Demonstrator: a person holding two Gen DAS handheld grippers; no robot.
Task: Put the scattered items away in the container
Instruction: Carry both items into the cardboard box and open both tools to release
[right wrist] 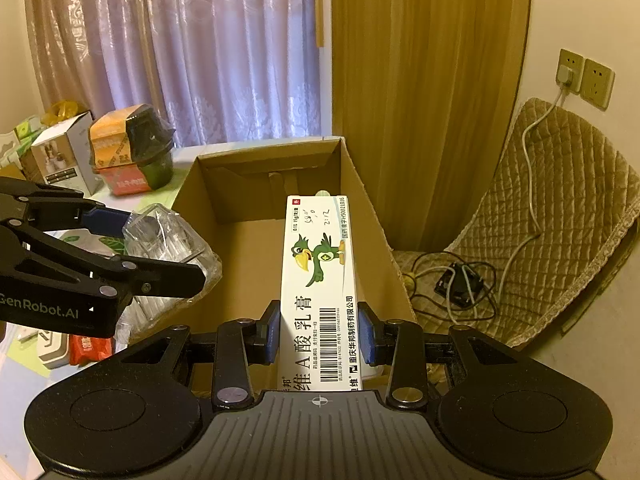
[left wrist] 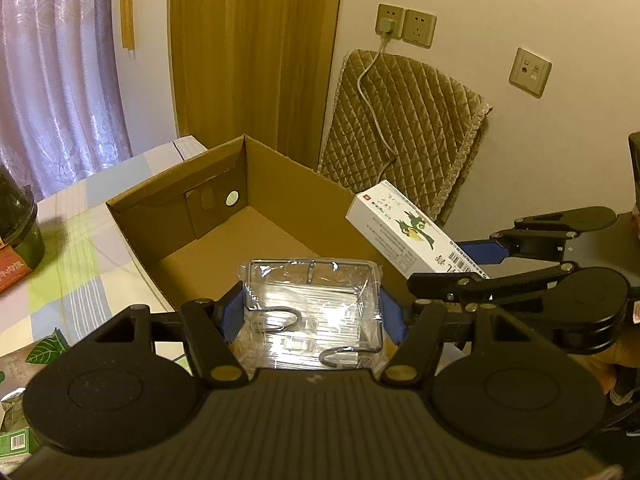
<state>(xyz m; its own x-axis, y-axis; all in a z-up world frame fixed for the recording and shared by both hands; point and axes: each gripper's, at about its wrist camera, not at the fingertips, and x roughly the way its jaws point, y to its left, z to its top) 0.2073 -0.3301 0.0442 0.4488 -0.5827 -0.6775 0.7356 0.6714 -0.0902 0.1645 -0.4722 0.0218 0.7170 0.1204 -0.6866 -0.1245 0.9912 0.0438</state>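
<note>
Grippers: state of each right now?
Left gripper: closed on the wrapped rack.
Right gripper: closed on the white box.

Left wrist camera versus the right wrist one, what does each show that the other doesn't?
Only the left wrist view shows the third wall plate. Only the right wrist view shows the cables on the floor and the carton with a photo. Both show the cardboard box, the left gripper holding the wrapped wire rack, and the right gripper holding the ointment box.
</note>
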